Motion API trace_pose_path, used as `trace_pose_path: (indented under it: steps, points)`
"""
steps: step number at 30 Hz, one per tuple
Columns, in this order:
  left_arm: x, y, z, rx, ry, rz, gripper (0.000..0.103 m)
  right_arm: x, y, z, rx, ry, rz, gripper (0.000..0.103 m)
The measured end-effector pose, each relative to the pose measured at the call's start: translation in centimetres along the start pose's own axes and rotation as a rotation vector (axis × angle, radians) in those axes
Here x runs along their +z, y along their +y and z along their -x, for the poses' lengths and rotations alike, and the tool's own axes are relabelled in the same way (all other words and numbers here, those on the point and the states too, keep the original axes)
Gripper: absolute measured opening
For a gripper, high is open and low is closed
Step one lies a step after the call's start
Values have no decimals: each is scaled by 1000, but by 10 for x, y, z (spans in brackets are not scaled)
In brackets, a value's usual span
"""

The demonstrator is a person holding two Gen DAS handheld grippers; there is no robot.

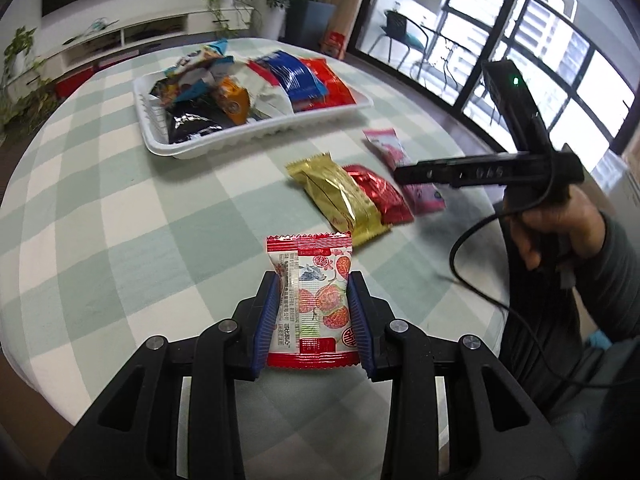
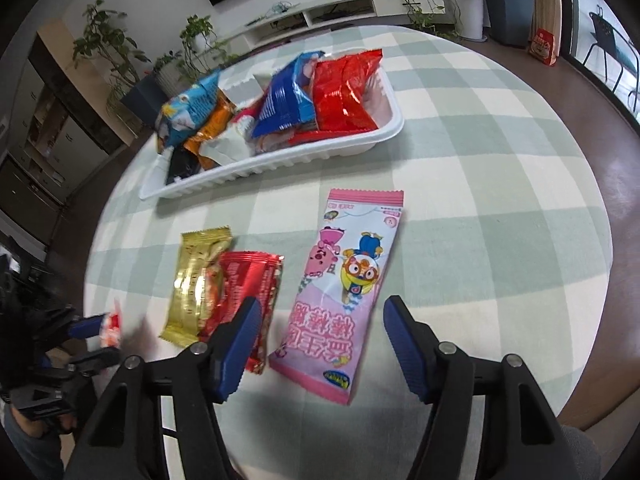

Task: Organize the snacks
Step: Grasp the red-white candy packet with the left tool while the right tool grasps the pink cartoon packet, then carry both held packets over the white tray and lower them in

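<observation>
left claw (image 1: 314,304) grips one strawberry packet (image 1: 310,280); right claw (image 2: 320,344) wide; three packets loose: gold (image 2: 198,284), red (image 2: 248,292), pink (image 2: 348,292).

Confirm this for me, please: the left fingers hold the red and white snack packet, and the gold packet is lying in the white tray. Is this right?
Not quite. The gold packet is not in the white tray; it lies on the checked tablecloth, beside a red foil packet, as the left wrist view shows. The rest is right: the left fingers hold the red and white snack packet.
</observation>
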State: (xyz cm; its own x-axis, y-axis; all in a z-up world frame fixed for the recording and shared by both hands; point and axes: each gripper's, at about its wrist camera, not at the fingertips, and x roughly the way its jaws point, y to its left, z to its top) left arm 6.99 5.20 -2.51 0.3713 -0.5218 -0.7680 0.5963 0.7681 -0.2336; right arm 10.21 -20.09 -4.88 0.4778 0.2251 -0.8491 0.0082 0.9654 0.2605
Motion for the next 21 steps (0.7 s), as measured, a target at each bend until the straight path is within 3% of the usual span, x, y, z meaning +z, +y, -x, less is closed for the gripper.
trace_pose_path:
  steps: [3, 9, 21]
  points:
    - [0, 1, 5, 1, -34, 45, 32, 1, 7, -4, -54, 1, 40, 64]
    - [6, -4, 2, -2, -66, 87, 32, -3, 13, -5, -156, -4, 135, 44]
    - [8, -11, -7, -23, -81, 113, 32, -12, 7, 6, -131, -2, 138, 28]
